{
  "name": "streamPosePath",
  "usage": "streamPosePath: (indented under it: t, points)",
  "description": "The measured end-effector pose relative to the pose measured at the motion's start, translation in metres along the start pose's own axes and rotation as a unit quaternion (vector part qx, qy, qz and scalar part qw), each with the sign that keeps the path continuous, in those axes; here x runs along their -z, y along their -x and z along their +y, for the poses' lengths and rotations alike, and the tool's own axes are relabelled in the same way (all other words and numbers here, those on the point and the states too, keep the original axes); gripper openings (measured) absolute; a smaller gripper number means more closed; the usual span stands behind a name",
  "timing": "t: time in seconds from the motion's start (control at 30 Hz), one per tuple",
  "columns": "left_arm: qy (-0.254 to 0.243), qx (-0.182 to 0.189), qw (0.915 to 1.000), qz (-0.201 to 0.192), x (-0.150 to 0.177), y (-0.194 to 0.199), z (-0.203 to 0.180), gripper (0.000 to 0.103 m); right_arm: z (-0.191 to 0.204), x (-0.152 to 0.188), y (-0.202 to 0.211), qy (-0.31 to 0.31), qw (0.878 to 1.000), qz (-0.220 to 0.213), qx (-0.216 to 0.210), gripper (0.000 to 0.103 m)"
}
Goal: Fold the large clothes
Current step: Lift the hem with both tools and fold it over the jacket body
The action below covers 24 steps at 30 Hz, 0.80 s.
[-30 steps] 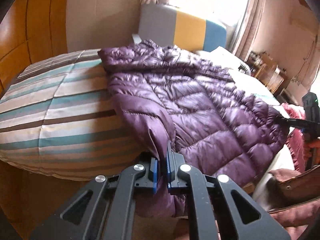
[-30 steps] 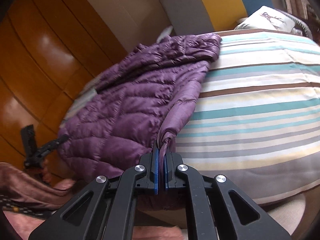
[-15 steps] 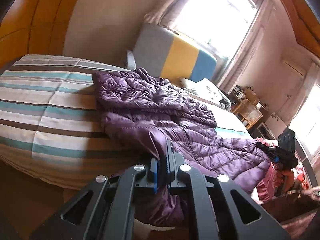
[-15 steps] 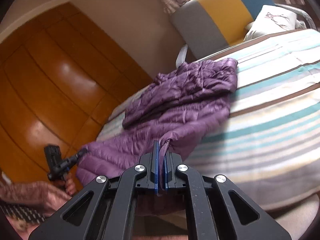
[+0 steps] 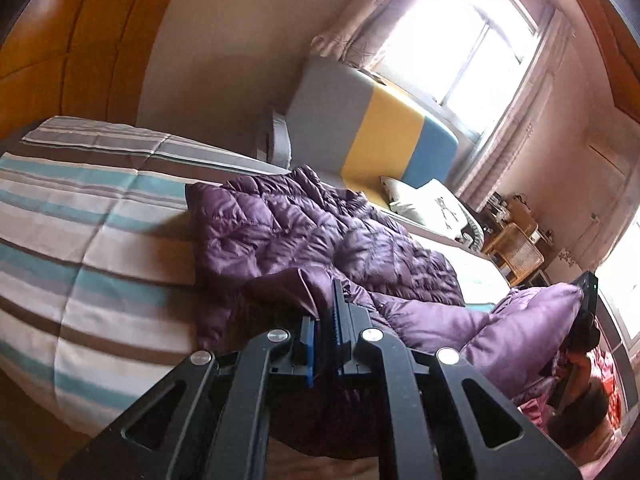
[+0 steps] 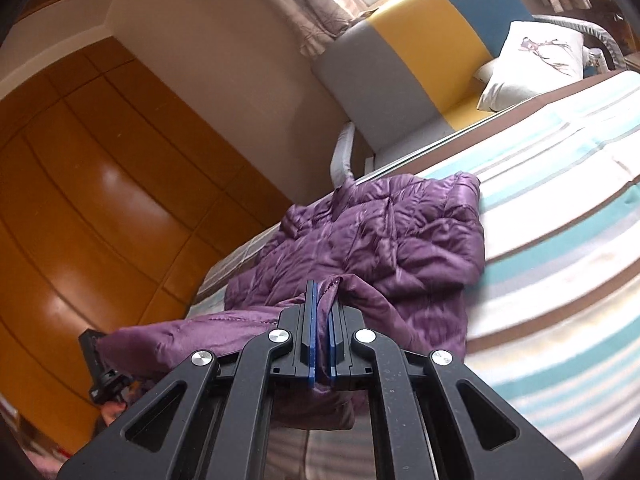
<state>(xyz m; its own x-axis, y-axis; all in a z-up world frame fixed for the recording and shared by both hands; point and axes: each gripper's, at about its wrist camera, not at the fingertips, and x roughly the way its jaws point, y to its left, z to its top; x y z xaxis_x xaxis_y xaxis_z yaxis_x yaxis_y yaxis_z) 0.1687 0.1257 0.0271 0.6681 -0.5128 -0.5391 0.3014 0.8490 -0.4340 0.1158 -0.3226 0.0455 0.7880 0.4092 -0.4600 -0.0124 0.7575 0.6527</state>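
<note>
A purple quilted puffer jacket lies on the striped bed, its far part flat and its near hem lifted. My left gripper is shut on the near hem at one corner. My right gripper is shut on the hem at the other corner; the jacket runs away from it toward the headboard. The lifted hem hangs between both grippers, above the bed edge. The right gripper also shows at the right of the left wrist view, and the left gripper at the lower left of the right wrist view.
A grey, yellow and blue headboard stands at the far end with a white pillow. Wooden wardrobe doors line one side. A wicker stand sits by the window. Red and pink fabric lies low at the right.
Both grippers have risen and tilted upward, lifting the jacket's near hem off the bed. The jacket's lower half has bunched toward its far half.
</note>
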Motion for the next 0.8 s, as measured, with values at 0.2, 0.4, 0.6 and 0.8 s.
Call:
streamPosePath:
  t: [0.2,0.4,0.6,0.8]
  points:
    - [0.019,-0.015,0.9997,0.000,-0.020,-0.038,0.009,0.007,-0.013,-0.020,-0.031,-0.026,1.000,-0.003,0.013,0.004]
    - [0.034,-0.042,0.9985,0.012,-0.039,-0.077,0.019,0.007,-0.030,-0.037,-0.065,-0.054,0.998,-0.005,0.028,0.004]
    - [0.044,-0.072,0.9958,0.036,-0.054,-0.121,0.033,0.007,-0.048,-0.049,-0.098,-0.075,0.996,-0.013,0.050,0.004]
    - [0.049,-0.093,0.9930,0.055,-0.064,-0.157,0.043,0.010,-0.066,-0.053,-0.128,-0.086,0.993,-0.011,0.077,0.004]
